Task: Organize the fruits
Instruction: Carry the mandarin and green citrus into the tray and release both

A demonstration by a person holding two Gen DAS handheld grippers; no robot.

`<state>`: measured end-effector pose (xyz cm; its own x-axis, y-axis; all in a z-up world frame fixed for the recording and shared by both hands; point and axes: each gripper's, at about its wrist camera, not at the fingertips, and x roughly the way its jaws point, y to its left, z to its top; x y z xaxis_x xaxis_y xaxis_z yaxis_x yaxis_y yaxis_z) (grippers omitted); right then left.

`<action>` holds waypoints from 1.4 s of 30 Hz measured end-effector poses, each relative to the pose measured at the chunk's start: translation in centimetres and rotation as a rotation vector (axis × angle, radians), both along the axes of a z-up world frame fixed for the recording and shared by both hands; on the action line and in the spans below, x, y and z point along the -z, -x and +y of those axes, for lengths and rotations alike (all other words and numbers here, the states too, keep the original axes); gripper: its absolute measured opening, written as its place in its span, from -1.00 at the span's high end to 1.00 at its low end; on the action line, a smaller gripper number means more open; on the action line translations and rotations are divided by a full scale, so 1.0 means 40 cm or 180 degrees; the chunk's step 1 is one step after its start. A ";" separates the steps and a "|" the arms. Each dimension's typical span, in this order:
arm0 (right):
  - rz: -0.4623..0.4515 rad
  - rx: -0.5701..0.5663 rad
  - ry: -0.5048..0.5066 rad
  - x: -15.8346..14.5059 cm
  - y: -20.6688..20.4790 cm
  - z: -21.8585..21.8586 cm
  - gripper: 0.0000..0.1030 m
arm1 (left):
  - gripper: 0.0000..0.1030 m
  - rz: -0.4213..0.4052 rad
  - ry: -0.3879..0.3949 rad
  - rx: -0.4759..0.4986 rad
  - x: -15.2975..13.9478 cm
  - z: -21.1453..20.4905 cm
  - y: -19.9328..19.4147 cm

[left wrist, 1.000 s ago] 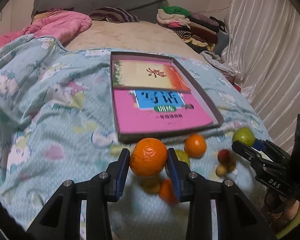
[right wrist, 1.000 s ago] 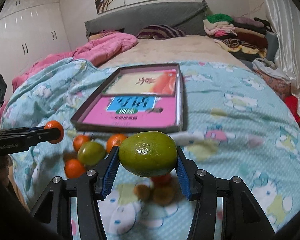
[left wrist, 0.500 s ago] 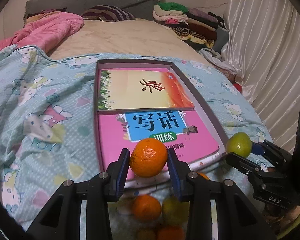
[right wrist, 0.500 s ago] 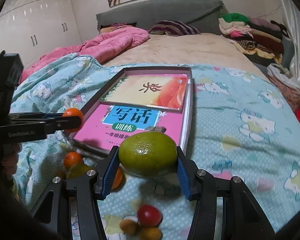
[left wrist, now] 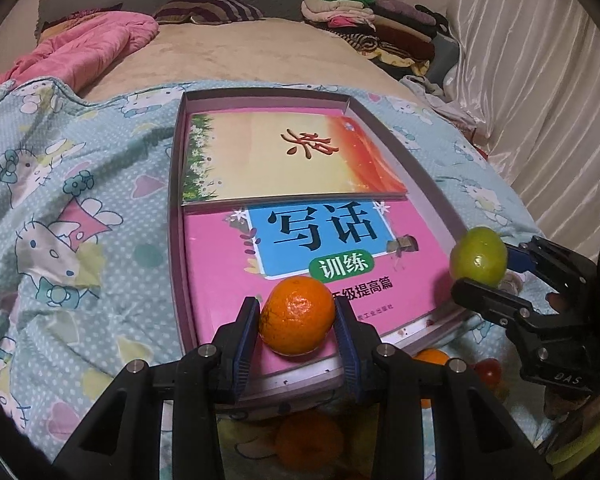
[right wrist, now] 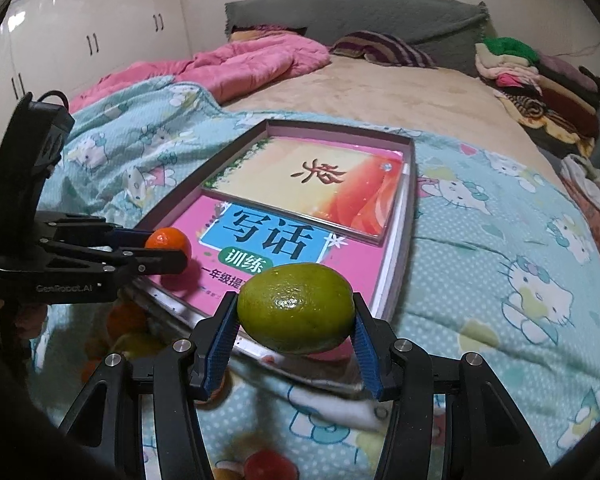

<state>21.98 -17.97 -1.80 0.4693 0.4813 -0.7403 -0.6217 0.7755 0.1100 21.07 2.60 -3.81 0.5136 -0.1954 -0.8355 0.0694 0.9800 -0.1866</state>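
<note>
Two grippers over box point(left wrist: 432, 184): left gripper point(left wrist: 297, 318) clamping orange point(left wrist: 297, 316), right gripper point(right wrist: 296, 316) clamping green fruit point(right wrist: 296, 308); loose fruits point(left wrist: 488, 372) below partly hidden, blurred.

Both wrist views low, close, facing headboard; share shallow box point(left wrist: 440, 204) point(right wrist: 408, 184).

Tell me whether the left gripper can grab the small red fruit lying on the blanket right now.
Probably not. The left gripper is already shut on an orange, so its jaws are full, and the red fruit lies off toward the right gripper.
</note>
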 end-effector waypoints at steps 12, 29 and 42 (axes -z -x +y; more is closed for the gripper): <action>0.0176 -0.0039 0.0108 0.043 -0.038 0.021 -0.07 | 0.26 -0.0010 -0.0007 -0.0009 0.005 0.006 -0.004; 0.0149 -0.0042 0.0193 0.053 -0.032 0.030 -0.08 | 0.26 -0.0027 -0.0029 -0.0017 0.006 0.000 -0.005; 0.0028 0.0027 0.0068 0.029 -0.008 0.009 -0.19 | 0.25 -0.0016 -0.0023 -0.0044 0.007 0.002 -0.004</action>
